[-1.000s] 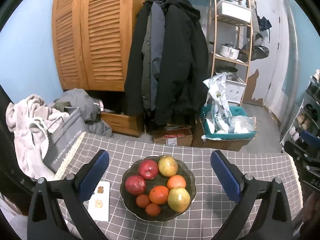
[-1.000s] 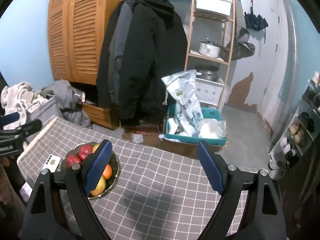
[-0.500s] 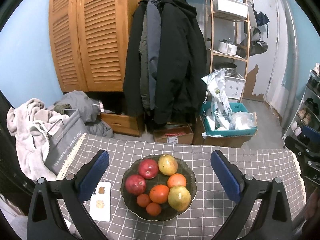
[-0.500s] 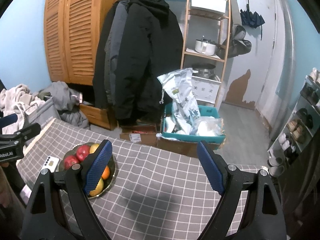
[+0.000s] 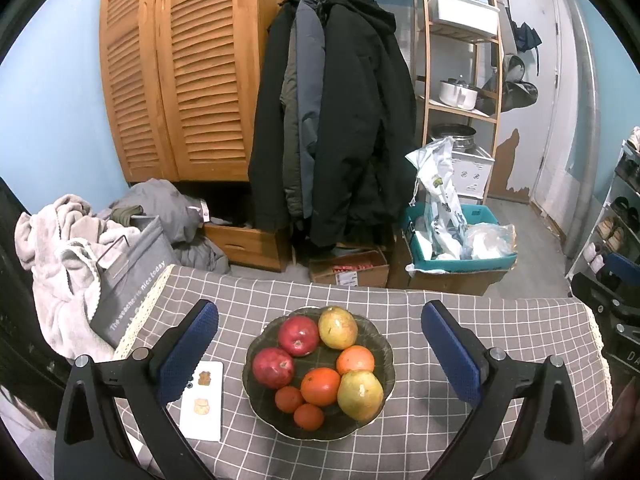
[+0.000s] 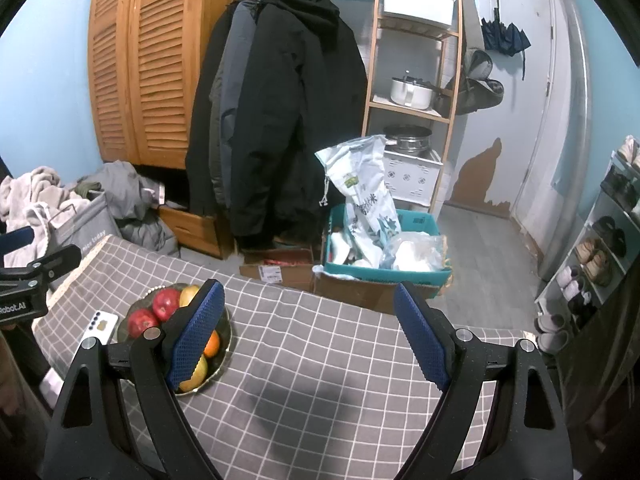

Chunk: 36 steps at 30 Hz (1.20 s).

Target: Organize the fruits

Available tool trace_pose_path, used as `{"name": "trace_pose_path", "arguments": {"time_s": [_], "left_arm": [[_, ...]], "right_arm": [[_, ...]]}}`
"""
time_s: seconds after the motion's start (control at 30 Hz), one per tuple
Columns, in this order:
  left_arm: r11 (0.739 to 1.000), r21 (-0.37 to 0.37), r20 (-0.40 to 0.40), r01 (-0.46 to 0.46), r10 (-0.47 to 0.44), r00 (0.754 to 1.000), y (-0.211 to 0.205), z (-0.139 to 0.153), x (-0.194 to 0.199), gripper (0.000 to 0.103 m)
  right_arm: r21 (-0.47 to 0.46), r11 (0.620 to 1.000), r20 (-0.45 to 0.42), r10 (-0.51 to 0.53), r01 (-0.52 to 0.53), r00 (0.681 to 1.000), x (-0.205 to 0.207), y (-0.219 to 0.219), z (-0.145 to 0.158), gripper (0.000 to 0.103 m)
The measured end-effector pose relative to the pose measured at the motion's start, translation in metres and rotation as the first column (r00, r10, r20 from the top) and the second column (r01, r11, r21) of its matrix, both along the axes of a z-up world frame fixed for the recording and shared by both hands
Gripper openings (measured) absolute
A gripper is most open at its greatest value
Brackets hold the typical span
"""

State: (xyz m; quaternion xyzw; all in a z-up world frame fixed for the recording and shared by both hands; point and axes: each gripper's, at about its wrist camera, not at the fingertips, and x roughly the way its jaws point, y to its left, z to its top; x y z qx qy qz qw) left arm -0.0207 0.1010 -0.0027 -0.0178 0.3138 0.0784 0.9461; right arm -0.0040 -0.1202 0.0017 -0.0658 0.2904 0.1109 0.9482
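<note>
A dark glass bowl sits on the grey checked tablecloth. It holds two red apples, two yellow-green fruits and several oranges. My left gripper is open and empty, its blue pads either side of the bowl, above it. My right gripper is open and empty over bare cloth to the right of the bowl, whose fruit is partly hidden by its left finger.
A white phone lies left of the bowl, also in the right wrist view. The table's far edge faces coats, a teal crate, cardboard boxes and a laundry bag. A shoe rack stands at right.
Both views have tilted up slightly and drawn back a little; the bowl sits lower in each frame. The fruit has not moved and both grippers stay open.
</note>
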Motion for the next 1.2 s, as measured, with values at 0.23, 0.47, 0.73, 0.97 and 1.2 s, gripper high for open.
{"name": "trace_pose_path", "arguments": {"time_s": [0.23, 0.47, 0.73, 0.97, 1.2], "left_arm": [[1.0, 0.0, 0.003, 0.0, 0.0, 1.0, 0.0, 0.0, 0.0, 0.102], [1.0, 0.0, 0.004, -0.001, 0.001, 1.0, 0.001, 0.0, -0.001, 0.102], [1.0, -0.007, 0.008, 0.0, 0.0, 1.0, 0.002, 0.0, -0.002, 0.102], [1.0, -0.01, 0.024, 0.004, -0.003, 1.0, -0.005, 0.003, -0.004, 0.102], [1.0, -0.014, 0.035, 0.014, -0.014, 0.999, -0.01, 0.006, -0.006, 0.102]], "right_arm": [[0.002, 1.0, 0.001, -0.001, 0.001, 1.0, 0.0, 0.0, 0.0, 0.085], [0.005, 1.0, 0.003, -0.002, 0.002, 1.0, -0.001, 0.0, 0.0, 0.085], [0.006, 1.0, 0.004, -0.005, 0.005, 1.0, -0.001, 0.0, 0.0, 0.085], [0.005, 1.0, 0.005, -0.002, 0.002, 1.0, -0.001, -0.001, 0.001, 0.085], [0.005, 1.0, 0.004, -0.002, 0.002, 1.0, -0.001, -0.001, 0.001, 0.085]]}}
